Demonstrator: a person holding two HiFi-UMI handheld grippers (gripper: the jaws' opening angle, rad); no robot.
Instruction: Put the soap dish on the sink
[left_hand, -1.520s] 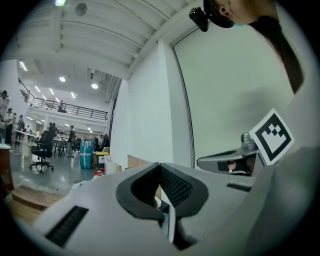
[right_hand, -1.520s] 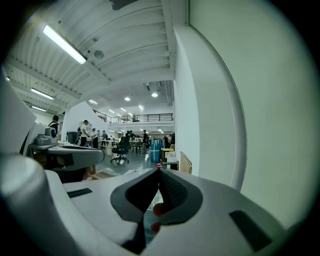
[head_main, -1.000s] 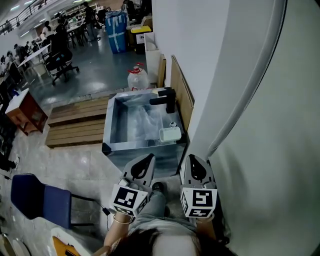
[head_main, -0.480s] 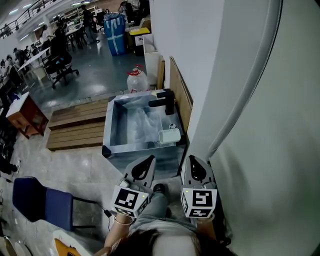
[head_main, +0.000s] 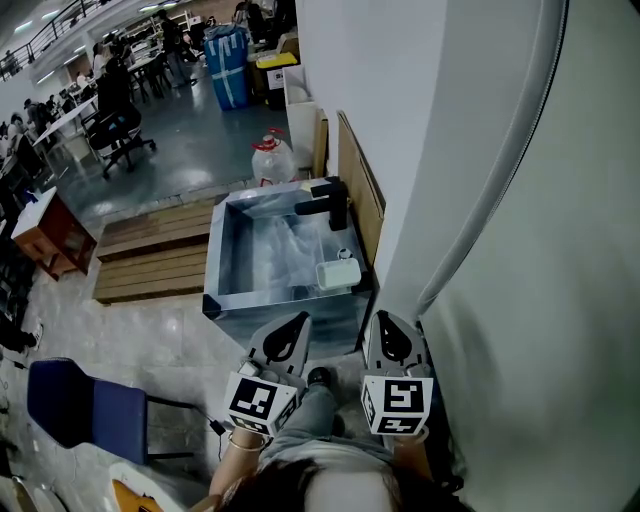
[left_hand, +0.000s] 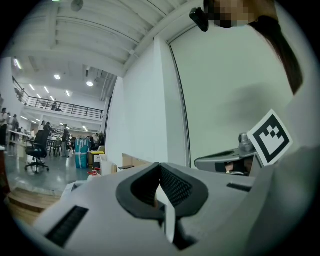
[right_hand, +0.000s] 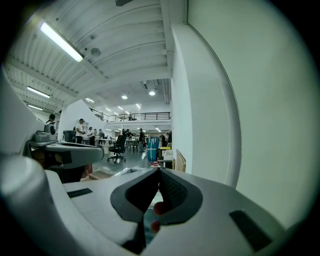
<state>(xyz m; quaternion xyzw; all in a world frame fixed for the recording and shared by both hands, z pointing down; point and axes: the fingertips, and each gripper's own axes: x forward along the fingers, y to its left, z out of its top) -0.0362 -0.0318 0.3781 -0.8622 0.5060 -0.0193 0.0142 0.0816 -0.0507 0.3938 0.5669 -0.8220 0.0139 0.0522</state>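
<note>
At near right corner of steel sink: white soap dish, flat, long axis along front rim. Lower down, left gripper and right gripper, jaws pressed together, holding nothing.

Sink: before the wall on its right.
Soap dish: sink's near right corner.
Faucet: sink's far right corner.
Pallet: left of sink.
Jug: behind sink.
</note>
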